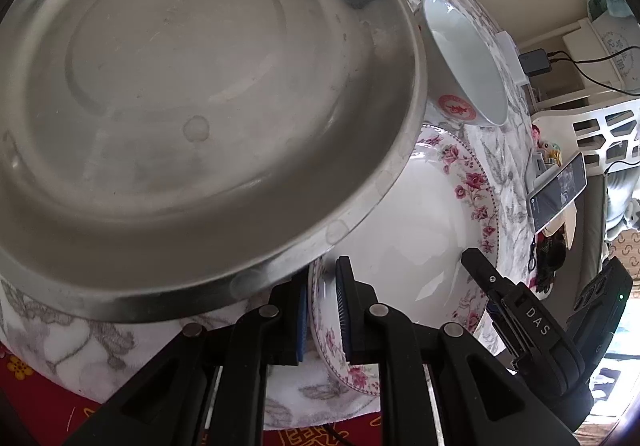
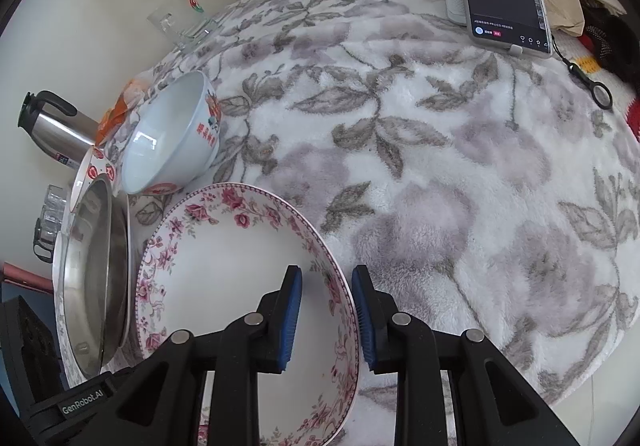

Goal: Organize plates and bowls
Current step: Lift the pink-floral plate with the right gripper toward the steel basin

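Straddling the flowered plate [image 2: 240, 286] rim at lower middle, both tools, left tool [image 1: 322, 310] and right tool [image 2: 326, 318], are spread; the metal pan [image 1: 192, 94] and white bowl [image 2: 168, 134] wait unstacked, so sorting looks barely started.

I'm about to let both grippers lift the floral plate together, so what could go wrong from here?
1. Both grippers straddle the floral plate's rim with visible gaps: left gripper, right gripper. Lifting before they close could drop it.
2. The steel basin sits right beside the plate, perhaps over its edge; tilting the plate might drag it.
3. The white bowl stands close behind; a swing could knock it.
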